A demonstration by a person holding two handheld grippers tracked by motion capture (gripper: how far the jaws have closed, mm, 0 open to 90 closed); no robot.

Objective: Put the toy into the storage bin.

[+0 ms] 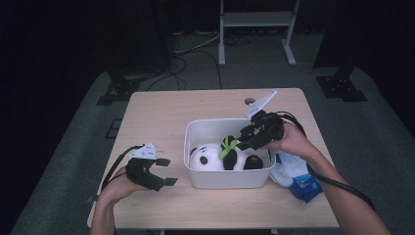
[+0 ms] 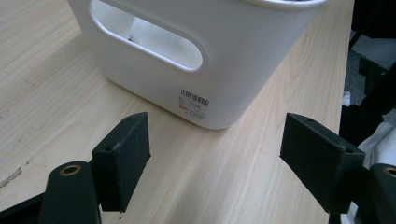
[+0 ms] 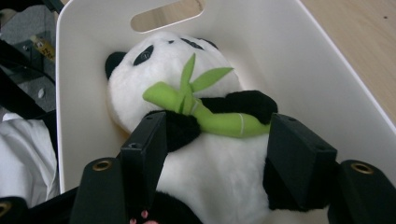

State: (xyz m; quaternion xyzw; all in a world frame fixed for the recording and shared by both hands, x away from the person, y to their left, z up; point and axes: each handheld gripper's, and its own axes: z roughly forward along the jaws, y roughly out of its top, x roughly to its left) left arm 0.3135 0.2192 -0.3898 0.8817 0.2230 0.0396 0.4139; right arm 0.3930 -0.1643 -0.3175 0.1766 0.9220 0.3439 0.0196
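Note:
A plush panda lies on its back in a white bin at the middle of the table, hugging a green bamboo sprig. My right gripper hovers over the bin's right half, angled down at the toy. In the right gripper view its jaws straddle the panda around the belly, just below the bamboo, open and not pressing. My left gripper rests low on the table left of the bin, open and empty. In the left gripper view it faces the bin's handled end wall.
A white cloth and a blue packet lie against the bin's right side, under my right forearm. A small metal disc sits near the table's far edge. A white frame stand is on the floor beyond.

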